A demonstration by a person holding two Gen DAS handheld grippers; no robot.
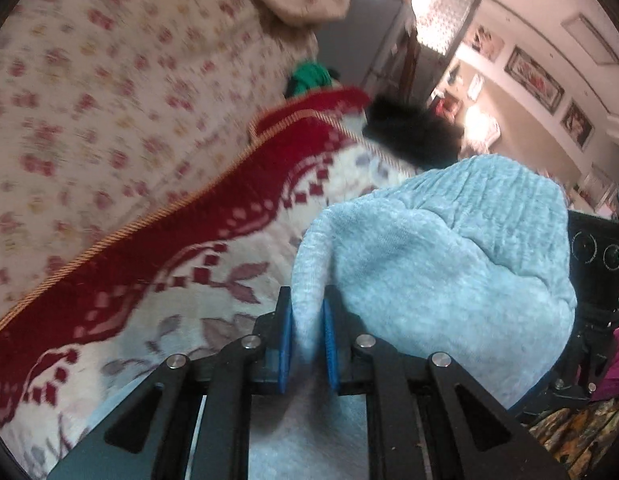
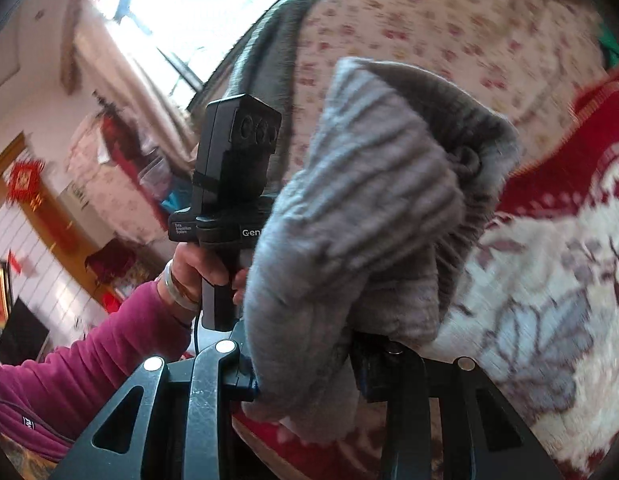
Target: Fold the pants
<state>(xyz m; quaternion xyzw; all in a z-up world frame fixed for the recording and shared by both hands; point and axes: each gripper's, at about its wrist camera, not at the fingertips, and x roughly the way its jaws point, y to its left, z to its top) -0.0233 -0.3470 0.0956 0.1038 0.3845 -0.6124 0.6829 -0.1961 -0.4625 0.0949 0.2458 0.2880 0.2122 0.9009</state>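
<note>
Grey knit pants (image 1: 449, 256) hang bunched in the air over a red and cream blanket (image 1: 157, 240). In the left wrist view my left gripper (image 1: 307, 332) is shut on a fold of the fabric, pinched between its blue pads (image 1: 285, 344). In the right wrist view the ribbed waistband of the pants (image 2: 361, 208), with a knotted drawstring (image 2: 467, 160), fills the middle. My right gripper (image 2: 305, 376) is shut on a thick bunch of this cloth, which hides its pads. The other gripper's body (image 2: 237, 168) stands just left of the bunch, held by a hand (image 2: 193, 268).
A floral sheet (image 1: 89, 92) covers the bed beyond the blanket. A green cloth (image 1: 309, 76) and a black furry item (image 1: 409, 132) lie at the blanket's far end. A magenta sleeve (image 2: 81, 356) comes in from the lower left. Framed pictures (image 1: 533, 80) hang on the wall.
</note>
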